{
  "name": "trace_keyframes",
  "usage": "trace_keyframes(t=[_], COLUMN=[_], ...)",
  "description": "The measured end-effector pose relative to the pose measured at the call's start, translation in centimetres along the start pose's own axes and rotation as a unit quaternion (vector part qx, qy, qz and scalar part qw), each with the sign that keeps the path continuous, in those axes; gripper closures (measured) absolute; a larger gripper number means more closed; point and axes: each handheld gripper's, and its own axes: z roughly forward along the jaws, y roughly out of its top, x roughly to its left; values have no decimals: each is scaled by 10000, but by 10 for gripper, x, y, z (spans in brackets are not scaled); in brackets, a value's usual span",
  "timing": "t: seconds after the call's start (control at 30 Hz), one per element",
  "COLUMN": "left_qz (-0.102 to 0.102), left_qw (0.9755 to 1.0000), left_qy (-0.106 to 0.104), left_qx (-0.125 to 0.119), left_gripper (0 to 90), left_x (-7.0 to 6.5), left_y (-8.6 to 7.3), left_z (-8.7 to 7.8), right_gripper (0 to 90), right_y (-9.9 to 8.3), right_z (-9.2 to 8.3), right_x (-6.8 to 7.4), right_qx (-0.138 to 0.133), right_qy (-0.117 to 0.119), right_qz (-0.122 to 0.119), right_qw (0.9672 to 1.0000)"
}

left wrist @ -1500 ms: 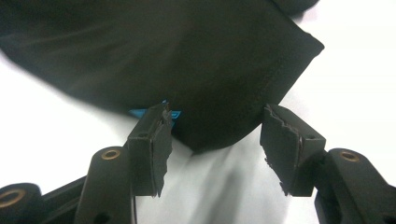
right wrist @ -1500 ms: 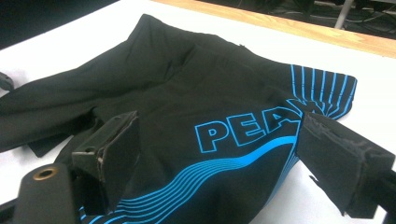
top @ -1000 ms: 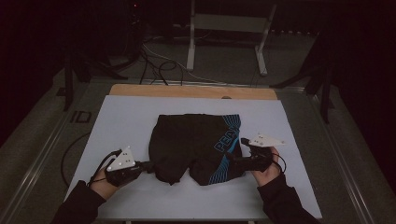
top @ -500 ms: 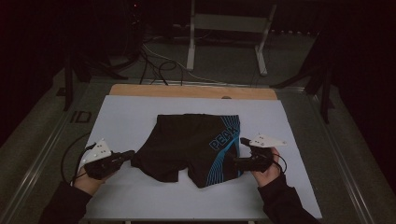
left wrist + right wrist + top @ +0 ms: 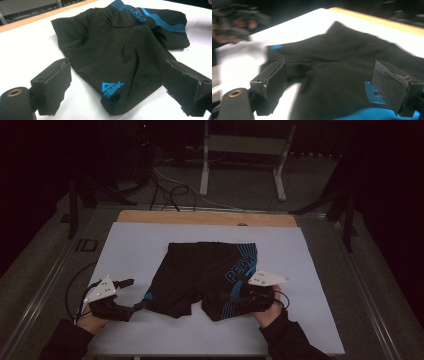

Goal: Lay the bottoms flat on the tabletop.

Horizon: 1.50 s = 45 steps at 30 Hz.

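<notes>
Left gripper view, shorts (image 5: 120,57) logo legible

The shorts (image 5: 117,57) are smooth, matt black cloth with glossy blue print. Beneath them the bench (image 5: 150,245) has a matt white top, edged in bare wood beyond the shorts' waistband.

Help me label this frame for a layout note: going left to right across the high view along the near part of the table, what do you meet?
Left gripper with its grey three-cornered plate → black sports shorts with blue lettering, spread flat on the white table sheet → right gripper, reaching over the shorts' leg.
</notes>
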Motion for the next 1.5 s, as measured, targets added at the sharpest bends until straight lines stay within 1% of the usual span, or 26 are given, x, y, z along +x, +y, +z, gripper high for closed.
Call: trace_keyframes(t=[0.07, 0.13, 0.27, 0.3, 0.33, 0.37, 0.4, 0.47, 0.53, 0.57, 0.6, 0.67, 0.7, 0.73, 0.8, 0.83, 0.87, 0.93, 0.97, 1.0, 1.07, 1.1, 1.17, 1.27, 1.37, 1.5], left_qz=[-12, -19, -100, -100, -100, -118, -129, -120, -120, -128, -115, -99, -104, -102, -98, -100, -114, -116, -122, -170, -213, -207, -164, -106, -59, -50], left_qw=[10000, 10000, 9999, 9999, 9999, 9998, 9998, 9998, 9998, 9998, 9998, 9998, 9998, 9998, 9999, 9999, 9999, 9999, 9999, 9998, 9994, 9991, 9983, 9979, 9970, 9970], left_qy=[-6, 36, 51, 51, 51, 119, 147, 155, 155, 134, 128, 138, 135, 136, 111, 113, 92, 71, 57, -7, -99, -167, -227, -156, 6, 51], left_qx=[-39, -81, -96, -96, -96, -68, -80, -56, -56, -68, -59, -58, -74, -77, -70, -65, -66, -45, -7, 64, 264, 345, 502, 621, 773, 766], left_gripper=[74, 55, 56, 56, 56, 56, 56, 56, 56, 56, 56, 56, 56, 56, 56, 56, 56, 57, 56, 61, 68, 78, 93, 146, 173, 201], left_x=[0, -1, 0, 0, 0, 0, 0, 1, 1, 1, 1, 1, 1, 1, 1, 1, 1, 1, 1, 0, -1, -3, -5, -6, -8, -11], left_y=[0, 1, 0, 0, 0, -2, -3, -3, -3, -3, -3, -3, -3, -3, -3, -4, -4, -4, -5, -5, -6, -7, -9, -11, -14, -14], left_z=[-1, -1, 0, 0, 0, 2, 2, 3, 3, 3, 3, 3, 3, 3, 2, 2, 2, 3, 4, 5, 7, 8, 11, 15, 19, 26], right_gripper=[116, 124, 246, 246, 253, 297, 341, 367, 367, 412, 415, 431, 466, 486, 623, 648, 745, 782, 801, 820, 832, 841, 842, 841, 841, 842], right_y=[-2, -3, -7, -7, -8, -9, -10, -13, -14, -16, -18, -20, -22, -24, -25, -25, -24, -23, -21, -20, -18, -16, -12, -4, 5, 14], right_z=[11, 23, 46, 46, 52, 65, 71, 85, 92, 106, 112, 122, 125, 130, 135, 135, 135, 134, 132, 130, 126, 124, 120, 111, 102, 92], right_x=[14, 28, 57, 57, 64, 77, 83, 95, 99, 109, 112, 115, 116, 115, 112, 110, 109, 107, 103, 101, 97, 94, 90, 85, 80, 76], right_qx=[39, 209, 318, 318, 388, 484, 565, 715, 818, 962, 1013, 1179, 1197, 1256, 1384, 1375, 1347, 1359, 1338, 1363, 1241, 1206, 1098, 956, 808, 684], right_qy=[261, 325, 541, 541, 554, 612, 532, 488, 446, 437, 310, 143, 19, -133, -275, -300, -309, -300, -186, -128, -131, -83, -123, -122, -161, -160], right_qz=[-17, -95, -372, -372, -412, -564, -668, -758, -830, -927, -1134, -1387, -1440, -1599, -1774, -1760, -1752, -1782, -1642, -1656, -1618, -1509, -1436, -1340, -1258, -1114], right_qw=[9997, 9992, 9973, 9973, 9969, 9954, 9947, 9934, 9922, 9901, 9879, 9832, 9823, 9790, 9740, 9743, 9748, 9741, 9771, 9766, 9789, 9811, 9834, 9863, 9886, 9913])
